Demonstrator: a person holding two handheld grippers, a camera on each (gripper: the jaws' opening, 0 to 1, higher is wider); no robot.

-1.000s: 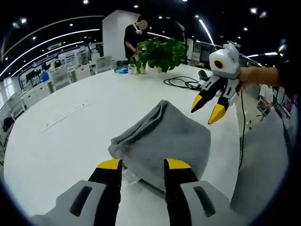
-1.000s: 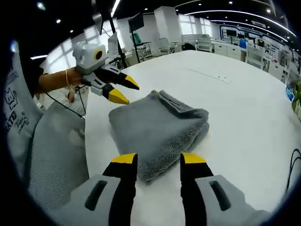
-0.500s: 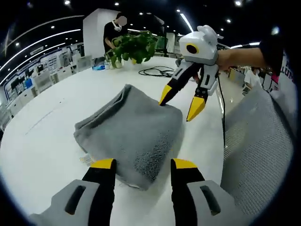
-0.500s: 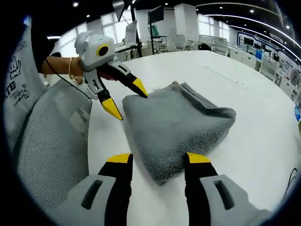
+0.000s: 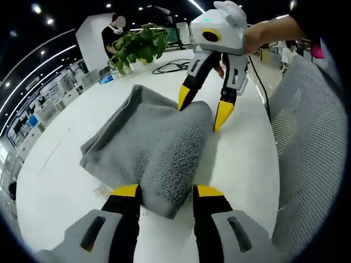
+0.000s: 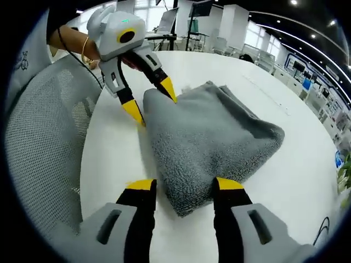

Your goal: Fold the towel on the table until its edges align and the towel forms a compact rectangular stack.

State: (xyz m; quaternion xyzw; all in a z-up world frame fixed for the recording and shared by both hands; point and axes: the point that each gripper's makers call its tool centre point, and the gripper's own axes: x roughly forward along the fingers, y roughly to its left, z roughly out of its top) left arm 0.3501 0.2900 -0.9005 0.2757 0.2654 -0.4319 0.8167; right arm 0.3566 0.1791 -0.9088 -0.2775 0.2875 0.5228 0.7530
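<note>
Towel (image 5: 148, 148): grey, folded, on white table (image 5: 66, 164) | Left gripper (image 5: 164, 192): jaws apart, straddling towel's near edge | Right gripper (image 6: 178, 185): jaws apart, straddling opposite corner | Neither clamped | Containers: potted plant (image 5: 137, 49), far side.

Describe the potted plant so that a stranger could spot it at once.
Start at the big white table and look across it, past the folded grey towel. The plant stands at the far edge beside a black cable: the one leafy green thing there.
</note>
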